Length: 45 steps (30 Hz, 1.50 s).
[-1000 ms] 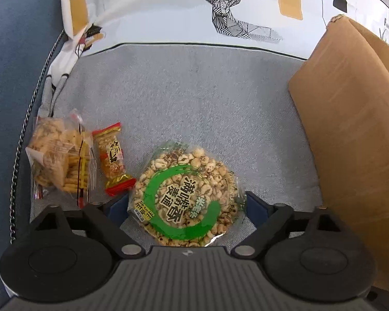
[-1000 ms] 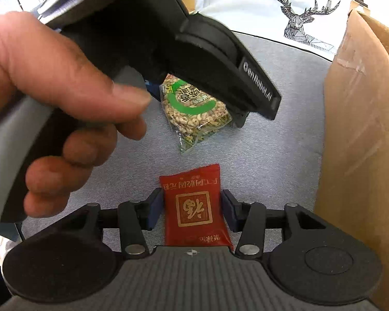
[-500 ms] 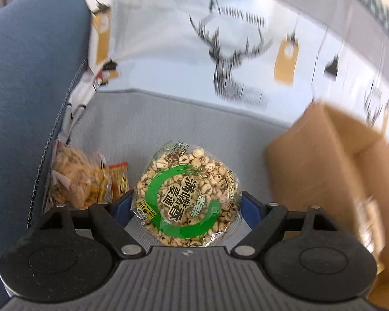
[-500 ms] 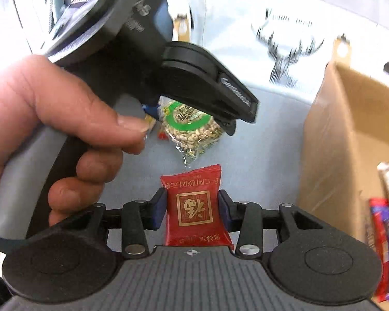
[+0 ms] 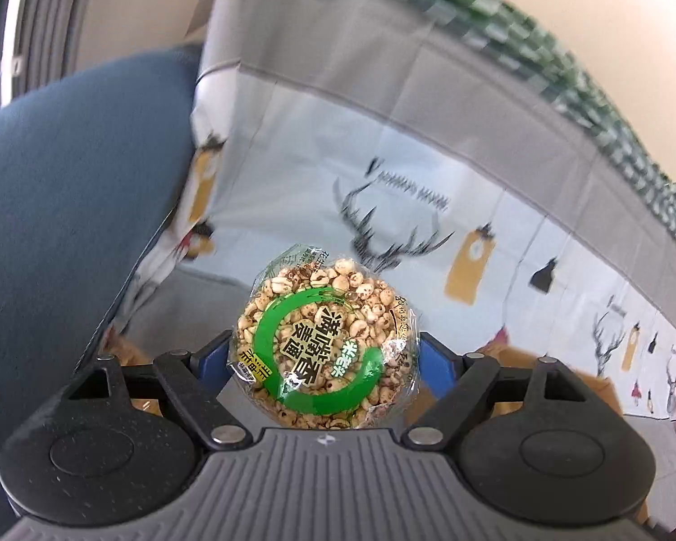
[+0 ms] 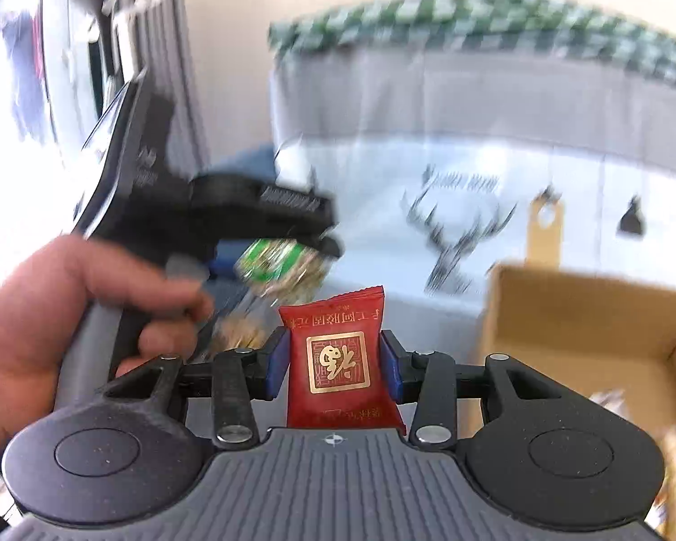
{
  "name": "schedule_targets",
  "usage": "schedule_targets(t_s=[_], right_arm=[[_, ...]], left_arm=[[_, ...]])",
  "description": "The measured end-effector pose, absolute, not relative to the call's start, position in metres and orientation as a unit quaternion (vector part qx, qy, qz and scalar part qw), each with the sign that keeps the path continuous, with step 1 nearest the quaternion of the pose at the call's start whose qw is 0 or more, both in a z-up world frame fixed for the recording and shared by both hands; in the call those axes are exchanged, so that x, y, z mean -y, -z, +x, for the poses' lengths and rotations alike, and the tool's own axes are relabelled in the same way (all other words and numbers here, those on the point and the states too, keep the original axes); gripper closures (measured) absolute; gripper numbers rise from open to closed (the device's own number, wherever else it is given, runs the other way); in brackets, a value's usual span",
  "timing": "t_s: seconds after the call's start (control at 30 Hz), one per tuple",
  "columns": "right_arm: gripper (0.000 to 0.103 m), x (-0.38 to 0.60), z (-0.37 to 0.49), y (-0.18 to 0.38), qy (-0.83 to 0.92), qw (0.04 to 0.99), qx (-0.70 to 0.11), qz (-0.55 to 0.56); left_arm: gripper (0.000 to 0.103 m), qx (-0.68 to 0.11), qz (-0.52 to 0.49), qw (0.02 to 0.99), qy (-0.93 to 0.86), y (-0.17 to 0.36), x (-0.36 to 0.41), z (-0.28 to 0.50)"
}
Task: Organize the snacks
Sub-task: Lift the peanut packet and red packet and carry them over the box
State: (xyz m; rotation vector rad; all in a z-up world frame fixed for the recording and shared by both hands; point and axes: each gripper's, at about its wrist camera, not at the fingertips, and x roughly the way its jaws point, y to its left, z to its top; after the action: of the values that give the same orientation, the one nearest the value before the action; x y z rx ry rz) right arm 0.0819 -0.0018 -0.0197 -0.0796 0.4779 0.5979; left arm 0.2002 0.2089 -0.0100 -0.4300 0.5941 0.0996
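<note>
Puffed-grain pack clamped in left hand-held gripper, red sachet in right

round snack pack reading 满嘴香, 米老头

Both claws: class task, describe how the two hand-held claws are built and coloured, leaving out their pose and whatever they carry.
The left claw and right claw look alike: a ribbed grey body, two round black discs at the sides, and black linkage bars with silver rivets that lead to blue pads. A small crosshair mark sits mid-body. From the right wrist view, the left claw's side carries blurred white lettering. A bare hand grips its grey handle; no sleeve shows.
</note>
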Motion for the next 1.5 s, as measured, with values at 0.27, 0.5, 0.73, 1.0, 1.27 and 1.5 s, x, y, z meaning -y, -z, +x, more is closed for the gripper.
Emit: schedule_targets(t_s=[0.27, 0.5, 0.73, 1.0, 1.27, 1.5], right_arm=[[0.059, 0.054, 0.110, 0.004, -0.233, 0.955, -0.184, 0.005], [0.059, 0.082, 0.129, -0.003, -0.185, 0.967, -0.174, 0.021], [0.059, 0.110, 0.133, -0.005, -0.141, 0.976, -0.164, 0.024], [0.059, 0.146, 0.140, -0.005, -0.083, 0.983, -0.158, 0.037], [0.059, 0.164, 0.143, -0.007, -0.046, 0.987, -0.148, 0.054], [0.059, 0.171, 0.143, -0.007, -0.033, 0.987, -0.145, 0.061]], left_arm=[[0.017, -0.239, -0.183, 0.953, -0.034, -0.006, -0.170, 0.200], [0.017, -0.220, -0.148, 0.964, -0.019, -0.012, -0.134, 0.203], [0.017, -0.208, -0.132, 0.969, 0.009, -0.014, -0.101, 0.204], [0.017, -0.176, -0.102, 0.977, 0.060, -0.019, -0.060, 0.197], [0.017, -0.159, -0.070, 0.979, 0.105, -0.018, -0.027, 0.189], [0.017, -0.158, -0.058, 0.977, 0.127, -0.015, -0.017, 0.188]])
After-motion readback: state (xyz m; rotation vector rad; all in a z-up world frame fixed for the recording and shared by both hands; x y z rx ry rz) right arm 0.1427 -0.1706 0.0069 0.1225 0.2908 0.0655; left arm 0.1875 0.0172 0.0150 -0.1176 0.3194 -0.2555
